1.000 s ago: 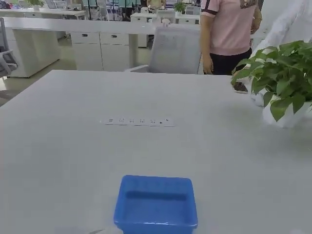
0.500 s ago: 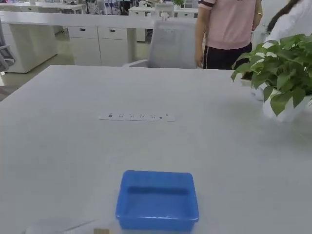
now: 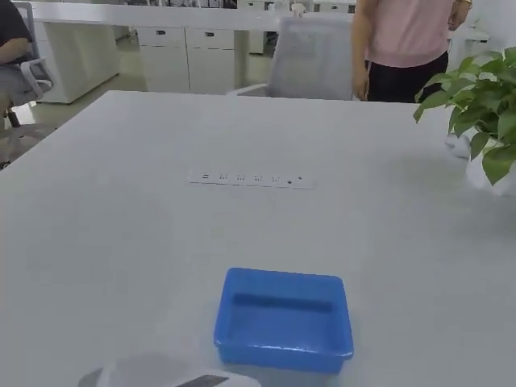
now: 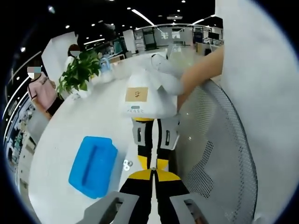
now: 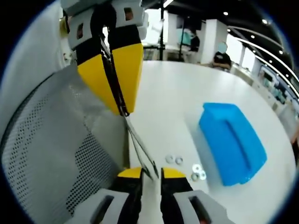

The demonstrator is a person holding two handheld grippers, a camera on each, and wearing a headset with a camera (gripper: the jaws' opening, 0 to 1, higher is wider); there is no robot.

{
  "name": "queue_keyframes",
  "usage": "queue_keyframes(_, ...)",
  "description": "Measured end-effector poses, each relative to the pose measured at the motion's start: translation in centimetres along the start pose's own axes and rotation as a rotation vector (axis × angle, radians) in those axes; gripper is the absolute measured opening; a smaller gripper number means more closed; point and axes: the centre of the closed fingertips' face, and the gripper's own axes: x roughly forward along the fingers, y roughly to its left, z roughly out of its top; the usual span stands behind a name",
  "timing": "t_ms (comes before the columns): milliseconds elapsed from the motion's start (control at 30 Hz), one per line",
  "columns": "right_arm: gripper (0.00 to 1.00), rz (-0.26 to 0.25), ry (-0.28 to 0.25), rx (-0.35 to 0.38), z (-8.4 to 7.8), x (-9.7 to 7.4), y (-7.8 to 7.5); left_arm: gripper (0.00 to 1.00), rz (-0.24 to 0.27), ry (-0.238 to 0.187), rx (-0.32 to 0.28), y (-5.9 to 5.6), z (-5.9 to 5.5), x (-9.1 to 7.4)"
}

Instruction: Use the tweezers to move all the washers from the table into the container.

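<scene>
The blue container stands empty on the grey table near its front edge. Several small washers lie on the table beside the container; two washers show by the container. The two grippers face each other tip to tip. My left gripper has its yellow jaws shut on thin metal tweezers. The tweezers' end lies between the narrow jaws of my right gripper. The left gripper meets the right gripper above the table edge.
A power strip lies mid-table and a potted plant stands at the right edge. A mesh chair back is close beside the grippers. A person stands behind the table by an office chair.
The head camera has tilted, so the whole picture has shifted. The container and power strip have not moved on the table. More of a pale gripper body shows at the bottom edge.
</scene>
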Motion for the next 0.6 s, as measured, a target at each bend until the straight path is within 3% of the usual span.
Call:
queue_keyframes(167,0.08,-0.005,-0.039,0.010,1.0,0.3,-0.5,0.00,-0.004,0.029,0.053,0.6,0.0,-0.5)
queue_keyframes(333,0.08,-0.009,-0.065,0.030,1.8,0.7,-1.7,0.00,-0.008,0.049,0.060,1.7,-0.3,-0.8)
queue_keyframes(600,0.08,-0.005,-0.079,0.044,2.0,1.0,-2.2,0.00,-0.054,0.085,0.040,3.3,-0.9,-0.6)
